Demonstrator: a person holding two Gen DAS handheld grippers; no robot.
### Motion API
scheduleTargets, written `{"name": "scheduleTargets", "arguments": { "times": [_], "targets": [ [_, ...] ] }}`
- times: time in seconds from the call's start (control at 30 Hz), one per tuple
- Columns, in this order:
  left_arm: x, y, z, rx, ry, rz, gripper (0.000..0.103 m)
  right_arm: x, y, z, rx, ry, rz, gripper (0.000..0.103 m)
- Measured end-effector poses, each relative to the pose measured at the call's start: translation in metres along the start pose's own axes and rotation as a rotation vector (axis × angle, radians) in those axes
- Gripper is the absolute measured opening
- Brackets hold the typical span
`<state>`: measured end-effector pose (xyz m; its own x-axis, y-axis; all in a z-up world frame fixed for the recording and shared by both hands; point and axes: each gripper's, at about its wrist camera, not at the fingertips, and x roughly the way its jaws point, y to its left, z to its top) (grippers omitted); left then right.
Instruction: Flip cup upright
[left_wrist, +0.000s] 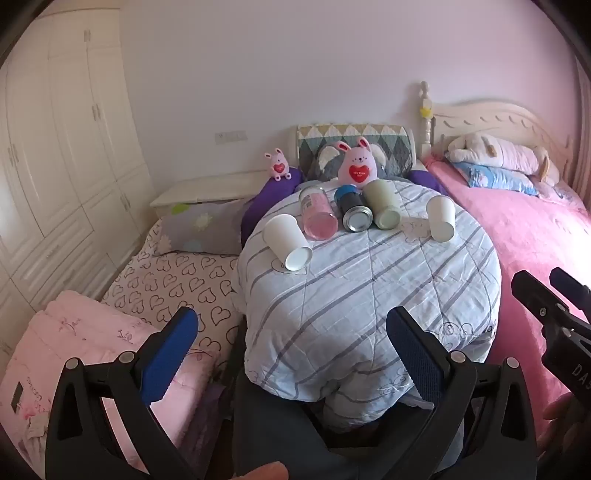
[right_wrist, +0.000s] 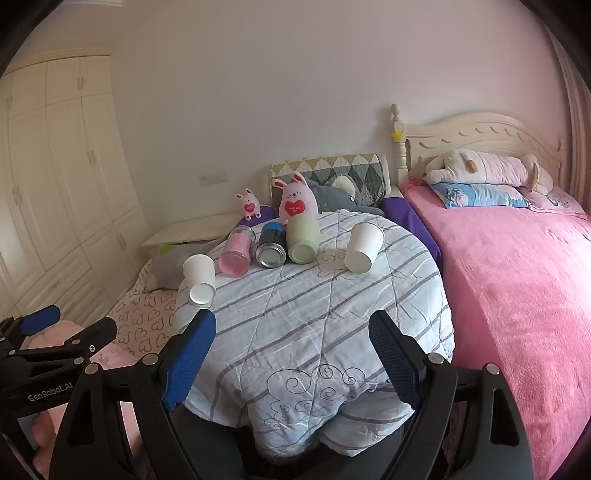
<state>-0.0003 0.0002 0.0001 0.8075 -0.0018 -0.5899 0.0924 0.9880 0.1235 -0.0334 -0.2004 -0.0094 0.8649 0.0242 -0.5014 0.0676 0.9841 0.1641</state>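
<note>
Several cups lie on their sides on a striped quilt (left_wrist: 369, 280) over a round surface: a white paper cup (left_wrist: 287, 241) at the left, a pink cup (left_wrist: 318, 217), a dark metal-bottomed cup (left_wrist: 352, 212), a pale green cup (left_wrist: 382, 207) and a second white paper cup (left_wrist: 440, 218) at the right. The same row shows in the right wrist view, from the left white cup (right_wrist: 199, 277) to the right white cup (right_wrist: 362, 246). My left gripper (left_wrist: 293, 339) is open and empty, well short of the cups. My right gripper (right_wrist: 291, 350) is open and empty too.
Two pink plush rabbits (left_wrist: 355, 166) and a grey plush sit behind the cups. A pink bed (right_wrist: 517, 288) with pillows lies at the right, a heart-print mattress (left_wrist: 177, 284) and folded pink blanket (left_wrist: 74, 354) at the left. White wardrobes (left_wrist: 55, 147) line the left wall.
</note>
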Motion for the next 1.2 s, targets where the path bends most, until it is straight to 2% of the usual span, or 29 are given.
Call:
{"name": "scheduleTargets", "arguments": {
  "times": [0.73,0.83,1.2],
  "targets": [
    [0.001,0.001,-0.001,-0.003,0.013,-0.003,0.103,0.002,0.001,0.002,0.006,-0.001,0.002,0.086],
    [0.008,0.003,-0.012,-0.002,0.016,-0.004,0.103,0.003,0.001,0.002,0.006,0.002,0.0,0.086],
    [0.024,0.006,-0.004,-0.009,0.032,0.004,0.103,0.024,0.002,0.001,-0.016,0.03,-0.003,0.086]
  ]
}}
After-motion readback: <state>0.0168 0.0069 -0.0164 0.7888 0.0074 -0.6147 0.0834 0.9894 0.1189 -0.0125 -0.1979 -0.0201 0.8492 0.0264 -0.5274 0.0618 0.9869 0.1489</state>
